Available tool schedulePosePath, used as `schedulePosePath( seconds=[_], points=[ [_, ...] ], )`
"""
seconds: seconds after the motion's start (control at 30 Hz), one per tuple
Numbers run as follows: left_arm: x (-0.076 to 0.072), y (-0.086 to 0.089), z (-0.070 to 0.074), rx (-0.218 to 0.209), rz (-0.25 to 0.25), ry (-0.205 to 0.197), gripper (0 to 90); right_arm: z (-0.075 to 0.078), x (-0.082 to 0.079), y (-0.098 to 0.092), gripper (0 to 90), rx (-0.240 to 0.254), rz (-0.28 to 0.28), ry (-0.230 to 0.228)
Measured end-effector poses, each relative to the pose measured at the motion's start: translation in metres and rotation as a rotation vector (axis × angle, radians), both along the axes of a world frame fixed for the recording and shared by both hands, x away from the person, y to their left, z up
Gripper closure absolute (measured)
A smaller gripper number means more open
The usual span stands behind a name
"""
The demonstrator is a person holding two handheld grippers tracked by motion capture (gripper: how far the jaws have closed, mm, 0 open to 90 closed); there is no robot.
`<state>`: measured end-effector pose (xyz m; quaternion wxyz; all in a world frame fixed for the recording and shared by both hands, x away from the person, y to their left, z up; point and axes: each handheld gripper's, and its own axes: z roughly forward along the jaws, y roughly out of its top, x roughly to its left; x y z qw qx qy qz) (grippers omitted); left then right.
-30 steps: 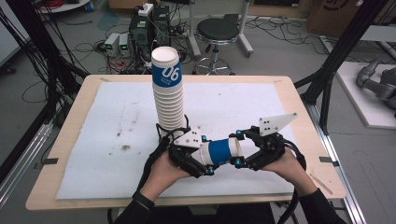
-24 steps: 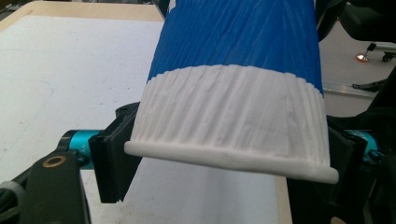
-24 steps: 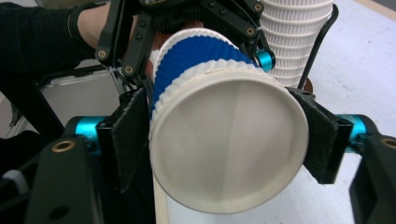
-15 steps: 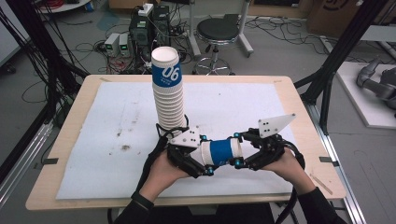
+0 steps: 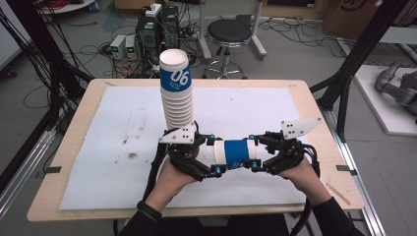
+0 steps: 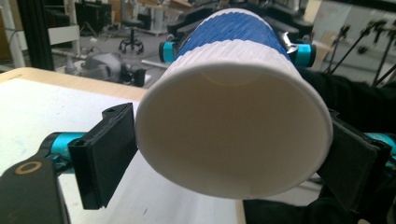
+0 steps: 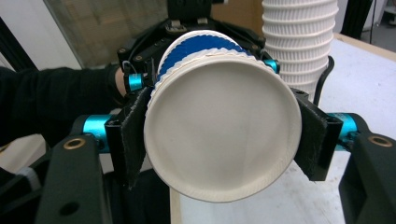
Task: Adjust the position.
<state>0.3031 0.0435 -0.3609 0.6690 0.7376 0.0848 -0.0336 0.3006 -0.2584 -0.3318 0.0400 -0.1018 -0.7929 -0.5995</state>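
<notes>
Setting: a person at a bench (image 5: 88,123) covered by a white mat (image 5: 123,147), seen from above, holding a gripper in each hand.
Held thing: a white paper cup with a blue band (image 5: 235,153), lying sideways in the air between the two grippers, near the person's edge of the bench.
Left gripper (image 5: 209,156): its jaws are closed against the open rim end of the cup; in the left gripper view the mouth (image 6: 233,135) faces the camera.
Right gripper (image 5: 259,153): its jaws press either side of the base end; the flat bottom (image 7: 223,128) faces its camera.
Nearby: a tall stack of nested cups (image 5: 176,93) stands upright just behind the left gripper, top cup marked 06.
Likely step: pulling nested cups apart, judging by a second rim edge at the base end.
Doing it well: pull straight along the cup's axis, grip lightly so the paper wall does not crush.
Hard to tell: how many cups are nested; hands hide the gripper handles.
</notes>
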Motion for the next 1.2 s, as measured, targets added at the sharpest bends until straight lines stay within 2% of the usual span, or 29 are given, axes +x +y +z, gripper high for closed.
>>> schedulePosePath(
  seconds=[0.07, 0.1, 0.13, 0.23, 0.43, 0.57, 0.6, 0.63, 0.73, 0.83, 0.93, 1.0, 1.03, 1.1, 1.2],
  points=[
    [-0.001, -0.002, 0.0, -0.006, -0.015, -0.003, 13.1, -0.001, -0.001, 0.001, 30.3, 0.002, 0.007, 0.002],
    [-0.001, -0.002, 0.0, -0.012, -0.024, -0.004, 15.2, -0.002, 0.0, 0.002, 30.3, 0.008, 0.007, -0.011],
    [-0.001, -0.002, 0.0, -0.01, -0.024, -0.009, 18.1, -0.002, 0.0, 0.002, 30.3, 0.009, 0.014, -0.009],
    [-0.001, 0.0, 0.002, -0.011, -0.022, -0.006, 19.2, -0.002, -0.001, 0.002, 30.4, 0.023, 0.014, -0.006],
    [-0.002, 0.001, 0.008, 0.048, -0.03, -0.025, 20.6, -0.006, 0.0, 0.004, 29.4, -0.003, 0.03, -0.005],
    [-0.003, 0.002, 0.013, 0.123, -0.02, -0.043, 21.0, -0.002, -0.001, 0.003, 21.6, -0.081, 0.015, -0.027],
    [-0.003, 0.003, 0.014, 0.15, -0.016, -0.047, 21.2, -0.001, -0.002, 0.003, 21.6, -0.106, 0.007, -0.041],
    [-0.003, 0.003, 0.015, 0.167, -0.015, -0.048, 21.2, 0.001, -0.004, 0.003, 21.5, -0.142, -0.007, -0.079],
    [-0.003, 0.002, 0.017, 0.237, -0.004, -0.065, 21.3, 0.003, -0.005, 0.004, 21.4, -0.172, -0.006, -0.092],
    [-0.004, 0.0, 0.017, 0.274, -0.007, -0.074, 21.4, 0.002, -0.008, 0.008, 21.4, -0.225, -0.011, -0.115],
    [-0.004, -0.001, 0.017, 0.272, -0.011, -0.073, 21.4, -0.002, -0.007, 0.014, 21.6, -0.249, -0.004, -0.116],
    [-0.004, -0.001, 0.018, 0.256, -0.012, -0.07, 21.4, -0.005, -0.006, 0.017, 26.3, -0.27, 0.005, -0.122],
    [-0.003, -0.001, 0.018, 0.243, -0.012, -0.063, 21.3, -0.005, -0.005, 0.018, 28.2, -0.268, 0.022, -0.126],
    [-0.003, 0.0, 0.018, 0.232, -0.013, -0.06, 20.7, -0.004, -0.005, 0.018, 29.1, -0.261, 0.018, -0.139],
    [-0.003, 0.003, 0.017, 0.148, 0.0, -0.047, 17.1, -0.003, -0.004, 0.015, 29.4, -0.222, 0.025, -0.131]
  ],
)
